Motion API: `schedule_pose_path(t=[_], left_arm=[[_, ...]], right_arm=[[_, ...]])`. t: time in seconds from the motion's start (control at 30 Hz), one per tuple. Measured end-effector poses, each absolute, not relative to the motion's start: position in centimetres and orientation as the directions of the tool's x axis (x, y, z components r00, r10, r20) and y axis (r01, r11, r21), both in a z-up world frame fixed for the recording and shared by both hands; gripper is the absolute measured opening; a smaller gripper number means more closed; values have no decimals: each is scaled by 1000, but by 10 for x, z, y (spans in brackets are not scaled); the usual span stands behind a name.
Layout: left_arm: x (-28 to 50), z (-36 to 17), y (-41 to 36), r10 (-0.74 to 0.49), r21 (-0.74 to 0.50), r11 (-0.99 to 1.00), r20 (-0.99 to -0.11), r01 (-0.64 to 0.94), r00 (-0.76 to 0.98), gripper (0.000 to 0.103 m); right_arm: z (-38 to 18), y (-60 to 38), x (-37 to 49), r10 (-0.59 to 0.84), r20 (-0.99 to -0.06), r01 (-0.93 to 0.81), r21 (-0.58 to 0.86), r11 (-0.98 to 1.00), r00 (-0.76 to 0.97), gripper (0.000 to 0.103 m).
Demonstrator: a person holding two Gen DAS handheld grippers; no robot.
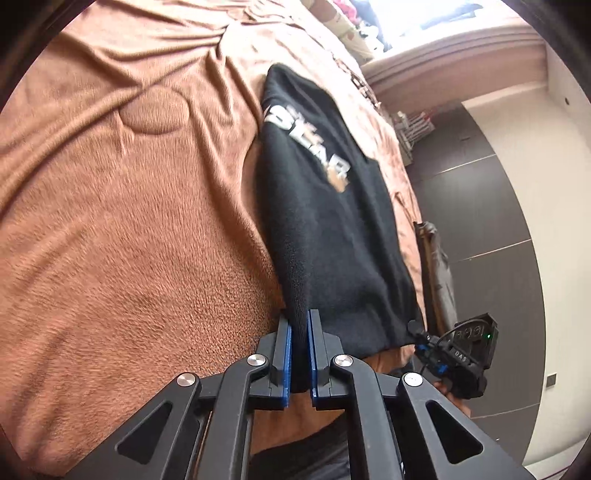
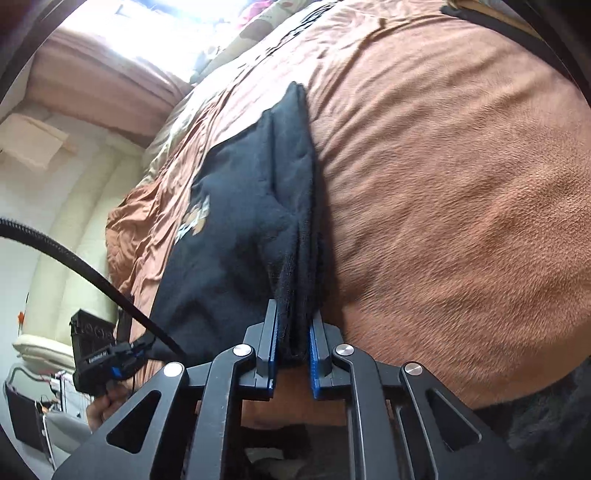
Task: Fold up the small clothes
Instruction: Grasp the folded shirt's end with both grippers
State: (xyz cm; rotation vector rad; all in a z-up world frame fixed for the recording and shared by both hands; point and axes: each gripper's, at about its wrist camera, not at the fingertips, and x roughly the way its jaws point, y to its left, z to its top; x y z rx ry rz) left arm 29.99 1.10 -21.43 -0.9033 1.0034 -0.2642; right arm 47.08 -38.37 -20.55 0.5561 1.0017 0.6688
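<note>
A small black garment (image 1: 325, 229) with white and orange print lies stretched over a brown blanket (image 1: 129, 221). My left gripper (image 1: 299, 321) is shut on one near corner of it, the cloth pinched between the blue pads. My right gripper (image 2: 293, 317) is shut on the other near corner of the same black garment (image 2: 236, 229), where several layers bunch between the pads. Each gripper shows in the other's view: the right one (image 1: 424, 338) at the garment's edge, the left one (image 2: 122, 363) at the lower left.
The brown blanket (image 2: 461, 184) covers a bed. Dark floor tiles (image 1: 476, 206) and a white wall (image 1: 554, 166) lie beside the bed. A bright window (image 2: 166, 33) stands at the far end. A black cable (image 2: 92, 277) runs across the right wrist view.
</note>
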Motion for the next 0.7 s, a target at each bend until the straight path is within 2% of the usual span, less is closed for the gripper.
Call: schedule_pose_path(t=[0.27,0.7], left_arm=[[280,-197,40,-588,-776,604,-587,-181,556,7],[224,-197,60,-594,-756,635,-610,-160,524,7]], right_arm=[[-199,-362,454,764,-574,-348,680,645,294,10],[-204,-342,447,794,-594,-464,672,577,128,10]])
